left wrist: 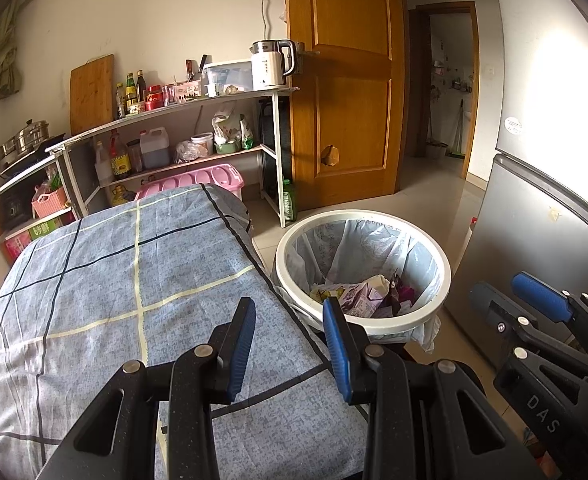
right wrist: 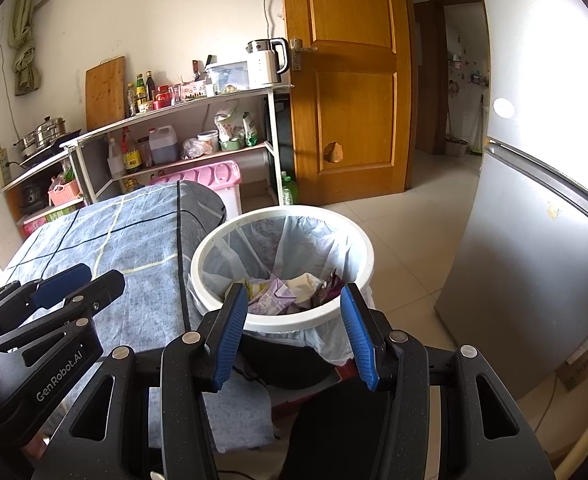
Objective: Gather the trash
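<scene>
A white round trash bin (left wrist: 405, 322) with a pale plastic liner stands on the floor beside the table; it also shows in the right wrist view (right wrist: 294, 322). Crumpled wrappers and paper trash (left wrist: 363, 294) lie inside it, also seen in the right wrist view (right wrist: 282, 294). My left gripper (left wrist: 290, 312) is open and empty above the table's right edge, next to the bin. My right gripper (right wrist: 294, 300) is open and empty, just in front of the bin's near rim. Each gripper shows in the other's view: the right (left wrist: 541, 300), the left (right wrist: 66, 284).
A table with a blue checked cloth (left wrist: 134, 280) fills the left. Behind it stand metal kitchen shelves (left wrist: 182, 108) with bottles, a kettle (left wrist: 272, 64) and a pink bin. A wooden door (left wrist: 345, 80) is behind the trash bin, a grey fridge (left wrist: 541, 220) to the right.
</scene>
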Available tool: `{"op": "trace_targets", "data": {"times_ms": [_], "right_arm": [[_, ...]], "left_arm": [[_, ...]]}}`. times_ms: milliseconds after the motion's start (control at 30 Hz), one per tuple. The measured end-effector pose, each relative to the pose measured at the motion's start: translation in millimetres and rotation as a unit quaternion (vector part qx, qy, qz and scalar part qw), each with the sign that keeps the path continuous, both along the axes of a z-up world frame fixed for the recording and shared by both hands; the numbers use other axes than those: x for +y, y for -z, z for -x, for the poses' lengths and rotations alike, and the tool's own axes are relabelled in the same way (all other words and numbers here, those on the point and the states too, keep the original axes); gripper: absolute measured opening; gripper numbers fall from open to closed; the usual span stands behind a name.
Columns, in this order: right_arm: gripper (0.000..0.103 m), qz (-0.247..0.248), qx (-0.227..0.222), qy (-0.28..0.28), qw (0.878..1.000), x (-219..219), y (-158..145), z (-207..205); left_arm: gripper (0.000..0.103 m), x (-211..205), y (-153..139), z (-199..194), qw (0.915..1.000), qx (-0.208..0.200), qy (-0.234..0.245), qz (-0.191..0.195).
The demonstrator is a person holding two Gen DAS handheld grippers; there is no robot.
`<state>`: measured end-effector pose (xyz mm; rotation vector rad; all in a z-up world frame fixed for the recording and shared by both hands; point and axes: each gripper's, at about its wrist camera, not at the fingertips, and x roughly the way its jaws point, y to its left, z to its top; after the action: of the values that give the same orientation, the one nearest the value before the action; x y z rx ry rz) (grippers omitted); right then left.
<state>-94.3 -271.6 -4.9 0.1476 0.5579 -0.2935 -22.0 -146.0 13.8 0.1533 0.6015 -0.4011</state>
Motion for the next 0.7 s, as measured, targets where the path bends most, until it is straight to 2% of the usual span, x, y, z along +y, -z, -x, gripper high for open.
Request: {"op": "trace_targets", "data": {"times_ms": [700], "right_arm": [[0.049,-0.001,-0.001,-0.001,1.0,1.8,-2.3,0.8]], "left_arm": [[0.035,1.6,1.3,0.6,1.0,0.002,-0.001,-0.001]]}}
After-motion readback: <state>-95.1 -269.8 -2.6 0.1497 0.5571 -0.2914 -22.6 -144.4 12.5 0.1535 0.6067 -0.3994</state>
